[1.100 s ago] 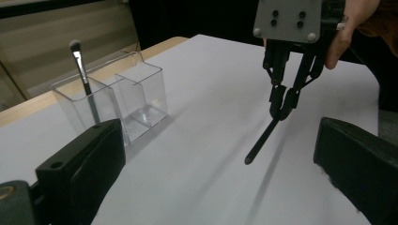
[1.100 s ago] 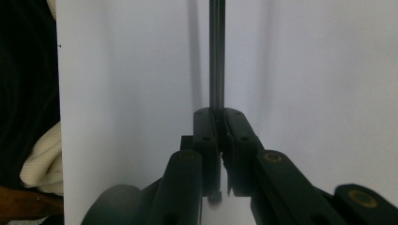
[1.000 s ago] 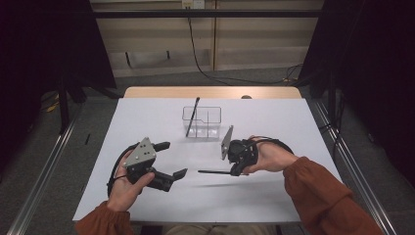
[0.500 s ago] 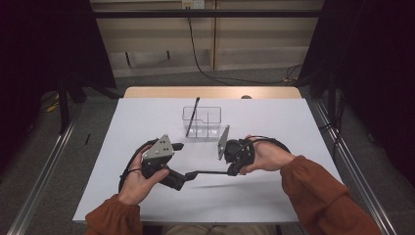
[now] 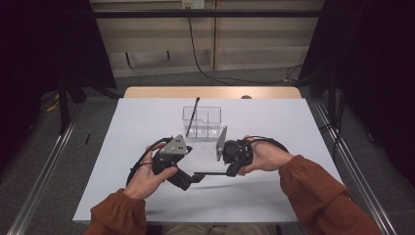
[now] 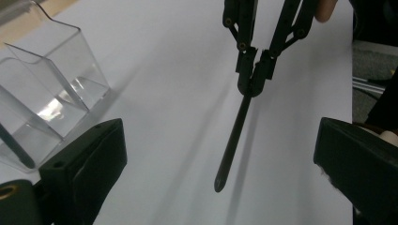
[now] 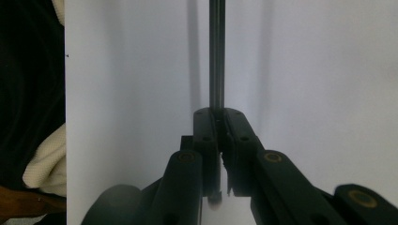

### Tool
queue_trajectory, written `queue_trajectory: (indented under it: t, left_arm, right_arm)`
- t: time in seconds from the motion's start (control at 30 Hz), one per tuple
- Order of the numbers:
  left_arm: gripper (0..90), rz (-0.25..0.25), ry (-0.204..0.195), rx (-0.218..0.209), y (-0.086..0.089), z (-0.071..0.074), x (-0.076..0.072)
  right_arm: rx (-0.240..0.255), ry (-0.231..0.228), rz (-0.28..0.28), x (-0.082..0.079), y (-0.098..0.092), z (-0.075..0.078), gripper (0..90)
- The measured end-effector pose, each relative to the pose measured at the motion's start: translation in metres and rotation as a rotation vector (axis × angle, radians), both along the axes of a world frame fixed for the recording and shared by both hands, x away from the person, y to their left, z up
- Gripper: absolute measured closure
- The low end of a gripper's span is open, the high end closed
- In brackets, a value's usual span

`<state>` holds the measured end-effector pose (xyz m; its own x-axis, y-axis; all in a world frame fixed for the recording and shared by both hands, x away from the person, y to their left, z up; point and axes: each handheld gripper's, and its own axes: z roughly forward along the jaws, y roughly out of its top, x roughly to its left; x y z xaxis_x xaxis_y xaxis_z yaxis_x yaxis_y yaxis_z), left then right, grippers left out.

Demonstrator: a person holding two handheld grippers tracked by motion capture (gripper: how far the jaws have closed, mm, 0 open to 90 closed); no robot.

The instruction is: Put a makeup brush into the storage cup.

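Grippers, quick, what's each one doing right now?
Left gripper: open, holding nothing, jaws either side of the pen's tip.
Right gripper: closed on the black pen.

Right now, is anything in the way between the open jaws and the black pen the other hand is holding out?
Nothing visible is. In the left gripper view the black pen hangs in the open space between the left gripper's spread jaws, over bare white table. The clear box stands off to the side.

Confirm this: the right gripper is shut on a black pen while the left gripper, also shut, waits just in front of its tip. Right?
Not quite. The left gripper is open, its jaws spread wide either side of the black pen in the left gripper view. The right gripper is indeed shut on the pen.
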<state>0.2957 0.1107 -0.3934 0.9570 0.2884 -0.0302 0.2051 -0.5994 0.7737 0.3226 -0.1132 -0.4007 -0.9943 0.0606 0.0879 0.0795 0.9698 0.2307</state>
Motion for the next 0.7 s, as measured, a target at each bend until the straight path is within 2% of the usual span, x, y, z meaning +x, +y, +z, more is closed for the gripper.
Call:
queue_trajectory:
  t: [0.1, 0.27, 0.33, 0.4, 0.53, 0.63, 0.7]
  left_arm:
    - [3.6, -0.016, 0.022, 0.04, -0.006, -0.002, 0.001]
    - [4.3, -0.081, 0.053, 0.106, -0.016, -0.005, 0.001]
    - [5.0, -0.077, 0.056, 0.125, -0.018, -0.005, 0.002]
    - [5.1, -0.097, 0.077, 0.138, -0.02, -0.006, 0.004]
    - [6.3, -0.104, 0.08, 0.18, -0.022, -0.009, 0.008]
    - [6.7, -0.136, 0.113, 0.216, -0.023, -0.012, 0.009]
    - [6.7, -0.14, 0.114, 0.234, -0.024, -0.012, 0.009]
  right_arm:
    - [-0.006, -0.003, 0.005, 0.001, 0.0, 0.0, 84.3]
    - [-0.017, -0.002, 0.01, 0.001, 0.001, -0.001, 84.3]
    - [-0.021, 0.0, 0.015, 0.0, 0.002, 0.0, 84.3]
    - [-0.017, -0.005, 0.021, 0.0, 0.002, 0.0, 84.3]
    - [-0.031, -0.001, 0.026, 0.0, 0.003, 0.001, 84.3]
    - [-0.028, 0.003, 0.024, -0.001, 0.003, 0.0, 84.3]
    - [-0.027, 0.003, 0.025, 0.0, 0.003, -0.001, 84.3]
